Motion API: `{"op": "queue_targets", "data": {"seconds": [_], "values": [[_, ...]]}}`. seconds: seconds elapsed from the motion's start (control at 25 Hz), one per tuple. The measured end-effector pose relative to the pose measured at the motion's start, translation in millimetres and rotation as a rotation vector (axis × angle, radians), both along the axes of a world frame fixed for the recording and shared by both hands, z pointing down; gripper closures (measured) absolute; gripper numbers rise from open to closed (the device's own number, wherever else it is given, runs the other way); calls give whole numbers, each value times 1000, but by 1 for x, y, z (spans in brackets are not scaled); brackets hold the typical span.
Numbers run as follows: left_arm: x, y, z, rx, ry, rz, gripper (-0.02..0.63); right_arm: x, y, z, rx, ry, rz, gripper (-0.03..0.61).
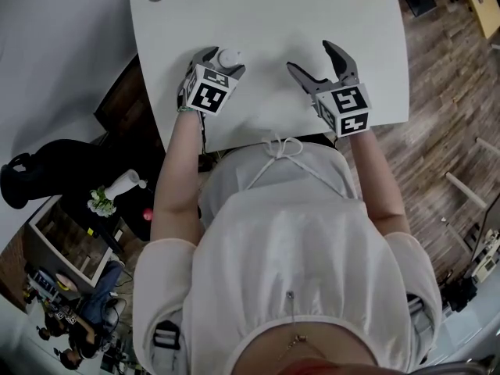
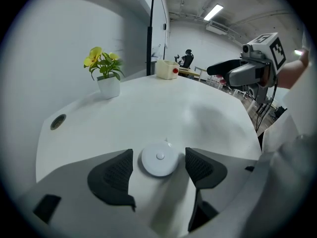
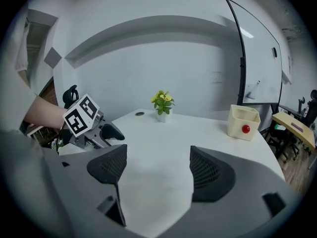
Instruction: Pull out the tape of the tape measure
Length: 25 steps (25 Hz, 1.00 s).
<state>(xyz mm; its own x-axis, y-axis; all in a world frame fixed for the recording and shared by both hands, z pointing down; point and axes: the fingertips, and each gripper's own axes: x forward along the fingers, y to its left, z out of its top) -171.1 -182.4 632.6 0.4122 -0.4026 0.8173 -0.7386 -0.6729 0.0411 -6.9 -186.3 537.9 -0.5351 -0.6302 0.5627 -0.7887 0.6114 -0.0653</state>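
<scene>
White round tape measure (image 2: 159, 158) lying flat on the white table (image 1: 266, 14), near the edge closest to the person. It sits between the two spread jaws of the left gripper (image 2: 159, 153); a narrow gap shows on each side, so neither pad touches it. No tape is drawn out. Right gripper (image 3: 158, 155), well apart to the right over bare tabletop, jaws likewise spread with nothing between them. At the far side of the table: potted yellow flower (image 2: 105, 73), round cable grommet (image 2: 58, 121), cream box with a red button (image 3: 243, 122).
</scene>
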Motion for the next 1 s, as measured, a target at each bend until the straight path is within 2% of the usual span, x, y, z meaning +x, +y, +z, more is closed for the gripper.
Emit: {"op": "queue_targets", "data": {"seconds": [0.12,0.36,0.6,0.8,0.92,1.0], "values": [[4,2,-1,3,-7,9,277,4,1,-1,0,0,1,183],[6,7,-6,-17,-35,3,385,5,2,-10,9,-9,-15,186],[11,12,-7,-42,-74,-3,388,6,-2,-18,17,-21,-77,186],[34,16,-31,-22,-42,35,388,8,-3,-21,-2,-19,-178,187],[58,14,-57,7,-9,96,388,3,4,-22,-12,-4,-292,201],[76,13,-77,31,-2,144,388,2,9,-23,4,31,-371,234]]}}
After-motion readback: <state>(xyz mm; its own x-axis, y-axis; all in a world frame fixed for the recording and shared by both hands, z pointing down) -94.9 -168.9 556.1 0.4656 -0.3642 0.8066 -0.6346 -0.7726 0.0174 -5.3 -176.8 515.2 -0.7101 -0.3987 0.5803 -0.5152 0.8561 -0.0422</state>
